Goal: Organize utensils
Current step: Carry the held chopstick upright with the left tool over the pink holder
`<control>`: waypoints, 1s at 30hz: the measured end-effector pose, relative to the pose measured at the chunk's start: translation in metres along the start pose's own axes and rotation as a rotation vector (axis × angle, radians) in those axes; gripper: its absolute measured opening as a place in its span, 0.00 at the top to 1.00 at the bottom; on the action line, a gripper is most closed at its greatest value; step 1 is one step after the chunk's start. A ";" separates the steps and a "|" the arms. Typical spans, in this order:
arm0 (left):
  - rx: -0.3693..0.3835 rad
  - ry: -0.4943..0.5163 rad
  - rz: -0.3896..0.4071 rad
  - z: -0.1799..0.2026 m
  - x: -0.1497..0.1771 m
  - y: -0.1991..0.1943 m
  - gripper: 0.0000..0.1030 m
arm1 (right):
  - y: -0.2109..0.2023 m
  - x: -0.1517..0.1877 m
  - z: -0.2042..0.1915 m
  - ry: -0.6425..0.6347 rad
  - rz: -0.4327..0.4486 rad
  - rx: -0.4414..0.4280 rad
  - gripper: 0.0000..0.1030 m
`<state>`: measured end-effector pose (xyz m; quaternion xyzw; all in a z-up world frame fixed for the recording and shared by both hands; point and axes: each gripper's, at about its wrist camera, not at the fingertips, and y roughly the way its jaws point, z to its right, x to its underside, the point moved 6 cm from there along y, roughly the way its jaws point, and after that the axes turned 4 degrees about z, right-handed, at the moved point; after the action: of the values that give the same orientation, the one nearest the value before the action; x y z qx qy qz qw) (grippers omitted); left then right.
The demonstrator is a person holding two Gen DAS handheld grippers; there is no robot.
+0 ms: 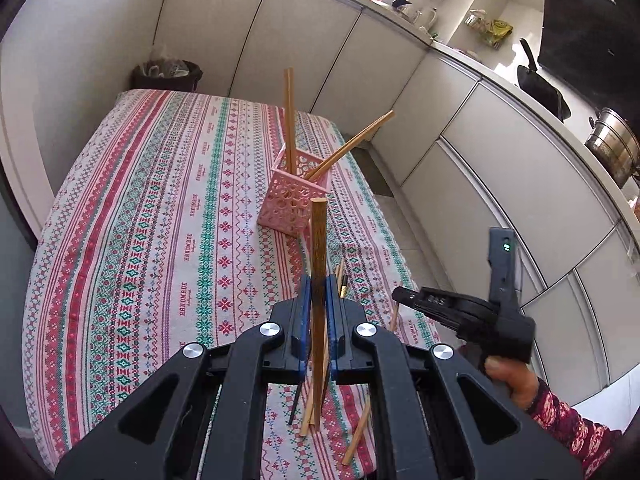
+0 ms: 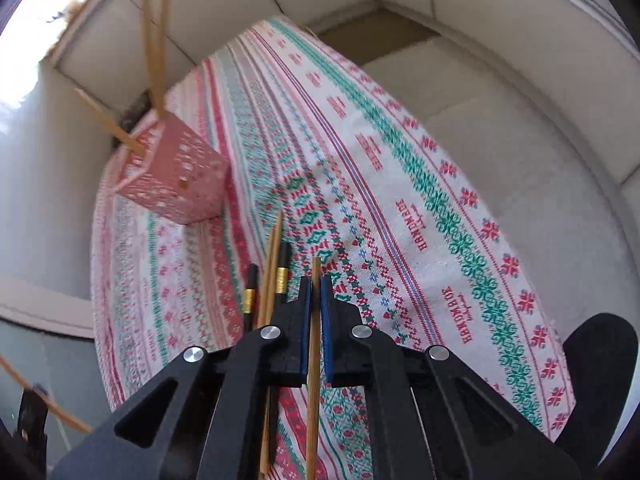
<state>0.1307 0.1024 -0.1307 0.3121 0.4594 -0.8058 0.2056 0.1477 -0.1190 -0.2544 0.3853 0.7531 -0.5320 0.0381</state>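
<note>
Two claws each clamp one wooden chopstick above a counter (image 1: 132, 216) draped in a red, green and white patterned cloth. At lower centre of the left wrist view, the left claw (image 1: 319, 292) is shut on a dark-grained wooden chopstick (image 1: 319, 248) that stands nearly upright between its blue pads. At lower centre of the right wrist view, the right claw (image 2: 315, 292) has its pads pressed together on a paler chopstick (image 2: 314, 360), which runs up through the gap. A pink perforated square holder (image 1: 294, 204) stands mid-frame in the left wrist view and at upper left in the right wrist view; four wooden chopsticks (image 1: 289, 120) lean out of it, two upright and two slanting to one side. Loose on the cloth just left of the right claw lie two black chopsticks with gold bands (image 2: 283, 276) and two plain wooden ones (image 2: 272, 264). At lower right of the left wrist view, a hand (image 1: 516, 384) in a patterned red sleeve grips the other tool's handle.
</note>
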 end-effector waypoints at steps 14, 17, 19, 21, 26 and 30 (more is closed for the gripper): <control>-0.002 0.127 0.068 0.073 -0.018 -0.019 0.94 | -0.153 -0.030 -0.058 -0.304 0.369 -0.173 0.95; -0.017 0.144 0.079 0.078 -0.027 -0.022 0.94 | -0.161 -0.040 -0.064 -0.322 0.376 -0.165 0.95; -0.026 0.150 0.088 0.080 -0.033 -0.024 0.94 | -0.166 -0.049 -0.069 -0.328 0.370 -0.170 0.95; -0.038 0.163 0.100 0.083 -0.042 -0.026 0.94 | -0.171 -0.058 -0.073 -0.334 0.376 -0.174 0.95; -0.061 0.197 0.125 0.091 -0.066 -0.026 0.94 | -0.177 -0.075 -0.084 -0.363 0.399 -0.173 0.95; -0.072 0.207 0.162 0.096 -0.092 -0.024 0.94 | -0.181 -0.095 -0.093 -0.363 0.421 -0.175 0.95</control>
<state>0.1521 0.0353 -0.0160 0.4222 0.4801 -0.7330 0.2325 0.1353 -0.1177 -0.0303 0.4269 0.6804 -0.5057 0.3149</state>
